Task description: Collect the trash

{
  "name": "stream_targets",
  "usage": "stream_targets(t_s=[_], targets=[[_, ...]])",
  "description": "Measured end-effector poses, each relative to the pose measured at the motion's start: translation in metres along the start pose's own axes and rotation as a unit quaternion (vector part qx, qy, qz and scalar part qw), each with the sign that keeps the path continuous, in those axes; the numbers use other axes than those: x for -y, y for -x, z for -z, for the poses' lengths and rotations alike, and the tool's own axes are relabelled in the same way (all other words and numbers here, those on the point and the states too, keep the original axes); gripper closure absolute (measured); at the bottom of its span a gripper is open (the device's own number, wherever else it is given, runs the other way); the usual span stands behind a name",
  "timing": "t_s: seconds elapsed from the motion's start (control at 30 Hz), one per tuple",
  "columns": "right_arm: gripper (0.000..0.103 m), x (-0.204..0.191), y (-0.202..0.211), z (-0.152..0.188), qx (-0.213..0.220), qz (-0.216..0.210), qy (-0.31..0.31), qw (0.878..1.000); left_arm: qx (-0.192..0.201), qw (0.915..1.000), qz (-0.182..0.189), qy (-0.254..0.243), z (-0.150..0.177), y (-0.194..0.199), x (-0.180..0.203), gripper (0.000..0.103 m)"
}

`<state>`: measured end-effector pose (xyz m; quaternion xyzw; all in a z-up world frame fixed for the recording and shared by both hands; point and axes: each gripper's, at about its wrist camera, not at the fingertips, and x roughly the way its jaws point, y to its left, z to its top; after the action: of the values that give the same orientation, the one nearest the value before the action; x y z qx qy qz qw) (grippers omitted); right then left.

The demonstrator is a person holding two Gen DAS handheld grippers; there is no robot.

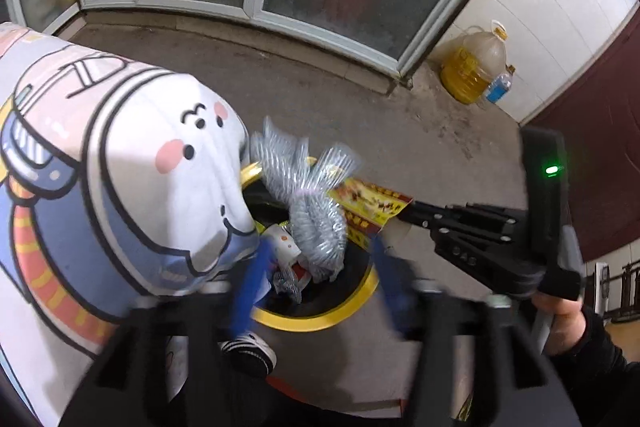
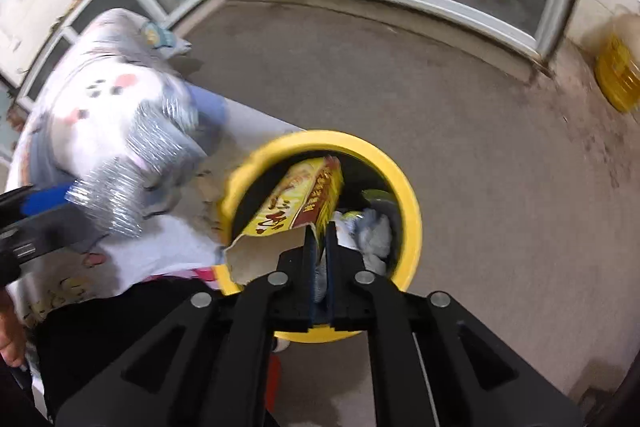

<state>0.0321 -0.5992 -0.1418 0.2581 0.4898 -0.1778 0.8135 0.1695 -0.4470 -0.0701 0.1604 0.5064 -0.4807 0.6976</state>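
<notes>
A black trash bin with a yellow rim [image 1: 320, 321] [image 2: 412, 211] stands on the floor beside a cloth-covered table. My left gripper [image 1: 320, 259] hangs over it with its blue fingers [image 1: 250, 291] apart; a crumpled clear plastic wrapper [image 1: 312, 199] [image 2: 136, 167] is at or just past the tips, and I cannot tell whether they touch it. My right gripper [image 2: 320, 235] is shut on a torn yellow and red carton [image 2: 300, 203] [image 1: 372, 205] whose far end is inside the bin. Crumpled paper and wrappers [image 2: 372, 231] lie in the bin.
The table's cartoon-print cloth [image 1: 100, 167] [image 2: 104, 107] hangs next to the bin on the left. A large oil jug [image 1: 474, 67] [image 2: 618, 75] and a small bottle [image 1: 498, 87] stand by the white wall. Glass doors run along the back. A shoe [image 1: 250, 351] is below the bin.
</notes>
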Motion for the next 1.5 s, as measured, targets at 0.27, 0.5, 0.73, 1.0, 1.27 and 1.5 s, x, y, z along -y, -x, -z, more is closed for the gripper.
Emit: stream_targets(t_s=[0.27, 0.5, 0.73, 1.0, 1.27, 1.5], targets=[[0.033, 0.028, 0.027, 0.026, 0.033, 0.035, -0.038, 0.998, 0.045, 0.9981, 0.04, 0.015, 0.012, 0.037, 0.003, 0.008], [0.008, 0.02, 0.093, 0.051, 0.124, 0.048, -0.066, 0.989, 0.116, 0.9911, 0.062, 0.02, 0.048, 0.098, -0.007, 0.008], [0.008, -0.046, 0.17, 0.076, 0.214, 0.037, -0.035, 0.976, 0.25, 0.9663, 0.06, -0.004, 0.096, 0.181, -0.011, 0.008], [0.008, -0.128, 0.234, 0.101, 0.25, 0.016, -0.001, 0.968, 0.338, 0.9383, 0.072, 0.011, 0.134, 0.234, -0.02, 0.008], [0.008, -0.18, 0.303, 0.122, 0.382, 0.1, -0.015, 0.919, 0.458, 0.8883, -0.033, -0.021, 0.169, 0.3, 0.002, 0.008], [0.008, -0.21, 0.335, 0.168, 0.489, 0.165, -0.006, 0.857, 0.495, 0.862, -0.1, -0.04, 0.196, 0.325, 0.017, 0.008]])
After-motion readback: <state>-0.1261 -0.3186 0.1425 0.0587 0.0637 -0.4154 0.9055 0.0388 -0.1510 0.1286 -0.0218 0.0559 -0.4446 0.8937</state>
